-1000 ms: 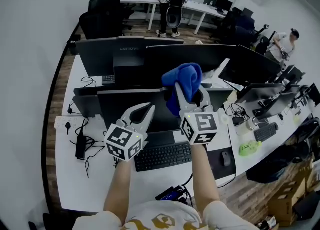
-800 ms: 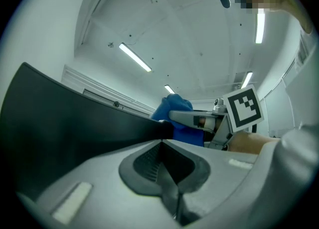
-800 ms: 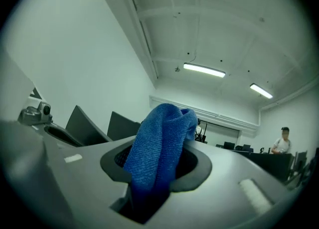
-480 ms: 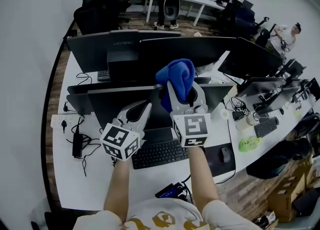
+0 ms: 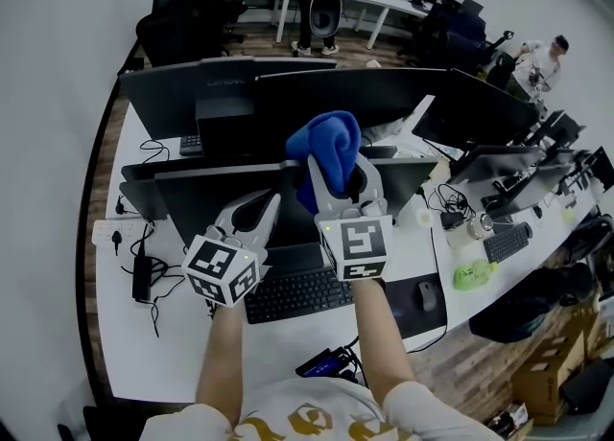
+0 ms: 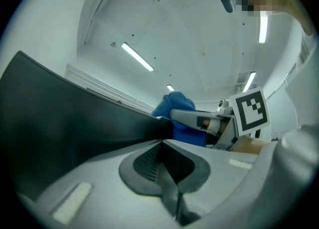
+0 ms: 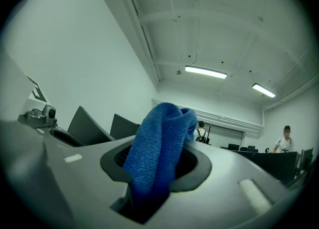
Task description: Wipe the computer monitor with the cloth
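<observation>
A blue cloth [image 5: 326, 150] bunches up out of my right gripper [image 5: 338, 175], which is shut on it just above the top edge of the near black monitor [image 5: 201, 201]. In the right gripper view the cloth [image 7: 160, 146] fills the gap between the jaws of the right gripper [image 7: 155, 175]. My left gripper [image 5: 267, 205] is held lower left of the cloth, in front of the screen, with its jaws shut on nothing. The left gripper view has the left gripper [image 6: 167, 173] with jaws together, the dark monitor [image 6: 70, 123] to the left, and the cloth [image 6: 180, 109] beyond.
A keyboard [image 5: 297, 293] and a mouse [image 5: 428, 295] lie on the white desk [image 5: 278, 353] below the monitor. More monitors [image 5: 365, 99] stand behind and to the right. A power strip [image 5: 113, 233] with cables lies at left. People stand by far desks.
Both grippers and the cloth have shifted a little to the left in the head view; the cloth stays gripped near the monitor's top edge.
</observation>
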{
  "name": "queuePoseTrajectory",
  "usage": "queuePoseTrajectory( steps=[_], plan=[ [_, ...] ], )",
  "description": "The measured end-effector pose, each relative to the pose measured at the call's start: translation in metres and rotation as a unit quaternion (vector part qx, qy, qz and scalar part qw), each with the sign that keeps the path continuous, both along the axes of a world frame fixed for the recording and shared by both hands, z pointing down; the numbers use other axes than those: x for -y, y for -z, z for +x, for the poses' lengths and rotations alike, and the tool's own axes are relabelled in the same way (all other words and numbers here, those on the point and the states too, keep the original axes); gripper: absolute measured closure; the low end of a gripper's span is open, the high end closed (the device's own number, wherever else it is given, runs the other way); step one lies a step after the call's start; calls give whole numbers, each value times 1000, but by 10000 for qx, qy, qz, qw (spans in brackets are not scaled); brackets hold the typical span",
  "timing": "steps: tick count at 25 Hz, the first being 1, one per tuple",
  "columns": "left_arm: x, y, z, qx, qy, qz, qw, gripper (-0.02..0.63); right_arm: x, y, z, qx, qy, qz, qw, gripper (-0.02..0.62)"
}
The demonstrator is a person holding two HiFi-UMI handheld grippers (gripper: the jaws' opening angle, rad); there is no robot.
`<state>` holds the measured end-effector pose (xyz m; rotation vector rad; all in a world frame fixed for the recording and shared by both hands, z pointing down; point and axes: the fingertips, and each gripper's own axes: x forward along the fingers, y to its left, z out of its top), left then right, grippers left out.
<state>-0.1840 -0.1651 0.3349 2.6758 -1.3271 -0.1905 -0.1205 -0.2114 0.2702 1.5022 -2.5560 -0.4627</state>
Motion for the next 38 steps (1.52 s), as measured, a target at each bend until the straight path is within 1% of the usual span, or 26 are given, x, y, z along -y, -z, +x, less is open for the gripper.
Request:
queuePoseTrajectory(
  steps=[11,16,24,30,38],
  plan=[
    [3,0,34,57,-57,-55,10000,606,7,-2,33,13,-22,-80,10000,423],
    [7,2,45,122,-5,-38,9999,606,11,-1,44,21,12,-43,10000,423],
    [10,1,71,221,39,-51,9997,606,15,-4,68,136,81,-141,9998,425],
    [14,0,94,288,37,-67,9996,606,18,-7,83,-244,25,47,9997,425],
    [17,-3,123,409,77,-105,9991,606,23,-8,109,-225,74,85,9997,425]
  ],
)
